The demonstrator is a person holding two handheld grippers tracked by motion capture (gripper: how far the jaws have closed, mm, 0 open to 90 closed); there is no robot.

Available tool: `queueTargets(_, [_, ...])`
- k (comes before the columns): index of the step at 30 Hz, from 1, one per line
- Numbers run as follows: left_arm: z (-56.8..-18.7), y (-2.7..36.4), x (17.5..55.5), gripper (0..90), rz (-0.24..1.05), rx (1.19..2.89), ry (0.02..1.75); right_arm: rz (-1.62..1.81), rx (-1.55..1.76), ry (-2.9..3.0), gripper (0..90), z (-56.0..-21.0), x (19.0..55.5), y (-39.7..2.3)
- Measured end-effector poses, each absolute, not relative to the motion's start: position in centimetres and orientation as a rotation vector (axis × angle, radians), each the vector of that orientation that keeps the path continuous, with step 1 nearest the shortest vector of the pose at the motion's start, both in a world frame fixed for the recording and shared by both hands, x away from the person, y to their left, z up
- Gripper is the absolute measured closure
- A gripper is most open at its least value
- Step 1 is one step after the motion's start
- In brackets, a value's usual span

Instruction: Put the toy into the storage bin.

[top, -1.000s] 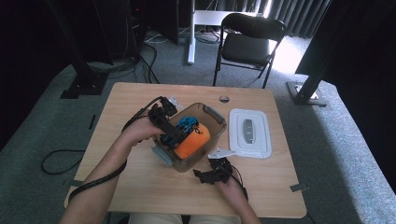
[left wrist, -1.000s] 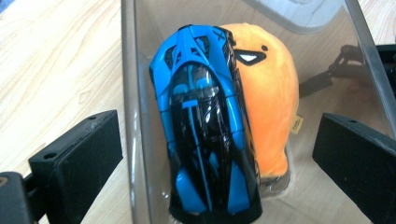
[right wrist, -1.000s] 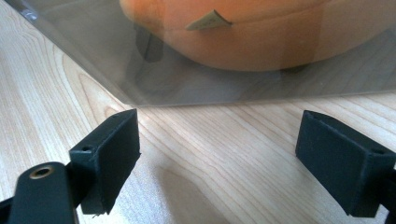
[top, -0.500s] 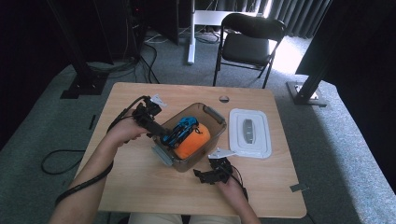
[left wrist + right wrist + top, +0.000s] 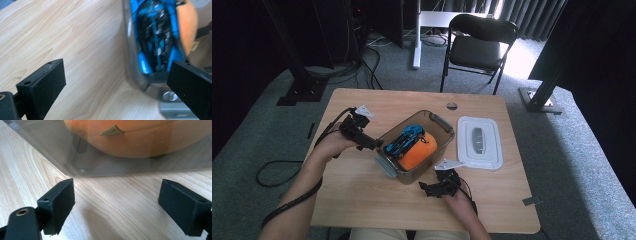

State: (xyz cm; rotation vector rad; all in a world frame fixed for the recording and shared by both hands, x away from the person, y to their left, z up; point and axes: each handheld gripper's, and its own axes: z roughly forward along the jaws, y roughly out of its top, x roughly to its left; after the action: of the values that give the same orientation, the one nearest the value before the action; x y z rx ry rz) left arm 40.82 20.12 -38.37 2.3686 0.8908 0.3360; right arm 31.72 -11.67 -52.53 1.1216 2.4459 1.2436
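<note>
A clear brown-tinted bin (image 5: 435,120) stands mid-table, holding a blue and black object (image 5: 404,140) beside an orange soft thing (image 5: 418,151). My left gripper (image 5: 372,144) hovers open just off the bin's left side. In the left gripper view its jaws (image 5: 117,85) stand wide apart with nothing between them; the bin's corner (image 5: 130,65) and the blue object (image 5: 155,37) lie ahead. My right gripper (image 5: 428,189) rests open near the bin's front. In the right gripper view (image 5: 120,200) it faces the bin wall (image 5: 50,152), with the orange thing (image 5: 150,140) behind it.
A white lid (image 5: 480,142) lies flat to the right of the bin. A small grey disc (image 5: 452,106) sits near the table's far edge. A black chair (image 5: 479,47) stands beyond the table, and cables trail on the floor at left.
My left gripper has drawn back out of the bin to the left and now sits beside it, empty. The right gripper has stayed in place.
</note>
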Motion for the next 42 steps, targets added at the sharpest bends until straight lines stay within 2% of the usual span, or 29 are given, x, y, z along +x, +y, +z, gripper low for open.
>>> queueTargets(5, [-39.1,21.7,40.9,2.4,0.337,2.285,0.933,1.241,1.123,2.449,13.4,-52.5,31.7,-11.7])
queueTargets(15, [-39.5,24.2,41.1,2.4,0.368,2.238,1.009,1.242,1.125,2.448,13.4,-52.5,31.7,-11.7])
queueTargets(21, [-41.6,25.1,41.8,2.4,0.356,2.251,1.052,1.243,1.125,2.444,13.4,-52.5,31.6,-11.7])
queueTargets(42, [-47.6,24.2,43.8,2.4,0.342,2.244,1.097,1.254,1.133,2.432,13.4,-52.4,31.7,-12.2])
